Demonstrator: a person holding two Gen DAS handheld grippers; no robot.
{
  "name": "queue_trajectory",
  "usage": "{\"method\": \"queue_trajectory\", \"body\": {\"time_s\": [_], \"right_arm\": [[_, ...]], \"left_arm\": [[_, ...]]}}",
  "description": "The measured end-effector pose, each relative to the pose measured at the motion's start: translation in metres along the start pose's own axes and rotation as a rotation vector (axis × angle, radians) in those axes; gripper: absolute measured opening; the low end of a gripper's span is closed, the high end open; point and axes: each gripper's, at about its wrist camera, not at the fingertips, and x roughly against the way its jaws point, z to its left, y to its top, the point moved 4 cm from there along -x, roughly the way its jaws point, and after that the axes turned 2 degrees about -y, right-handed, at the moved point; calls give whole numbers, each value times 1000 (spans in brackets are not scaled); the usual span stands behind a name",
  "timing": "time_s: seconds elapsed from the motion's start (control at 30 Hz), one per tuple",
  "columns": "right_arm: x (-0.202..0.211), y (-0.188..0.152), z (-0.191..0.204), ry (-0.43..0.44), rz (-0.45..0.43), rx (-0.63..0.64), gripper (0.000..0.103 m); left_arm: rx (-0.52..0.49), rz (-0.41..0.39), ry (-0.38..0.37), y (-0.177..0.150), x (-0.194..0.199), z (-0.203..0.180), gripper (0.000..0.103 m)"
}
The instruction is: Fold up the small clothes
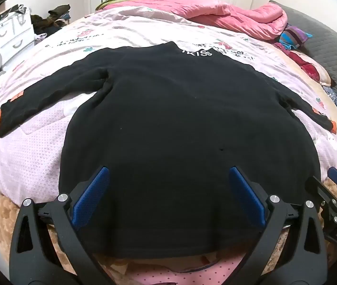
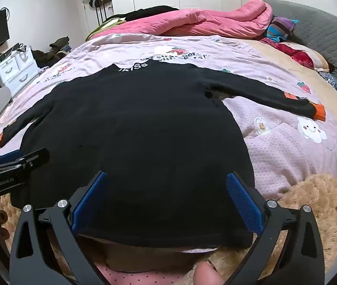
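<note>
A small black long-sleeved top (image 1: 168, 123) with orange cuffs and white lettering at the collar lies flat on the bed, sleeves spread, hem toward me. It also shows in the right wrist view (image 2: 132, 128). My left gripper (image 1: 168, 173) is open, its blue pads over the lower part of the top, holding nothing. My right gripper (image 2: 167, 178) is open over the top's lower right part, holding nothing. The right gripper also shows at the edge of the left wrist view (image 1: 334, 190), and the left gripper at the left edge of the right wrist view (image 2: 13, 159).
The bed has a pale pink printed cover (image 1: 125, 30). A crumpled pink quilt (image 1: 227, 16) and colourful clothes (image 1: 292, 36) lie at the far side. A tan fluffy blanket (image 2: 311, 194) hangs at the near edge. White drawers (image 1: 11, 35) stand left of the bed.
</note>
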Motion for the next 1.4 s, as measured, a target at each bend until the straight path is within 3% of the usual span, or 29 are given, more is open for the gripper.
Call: {"method": "queue_trajectory", "body": {"time_s": [1.4], "right_arm": [[7,0,3,-13,-7,10,99]], "left_arm": [[-8,-5,-9,0,5,0,94]]}}
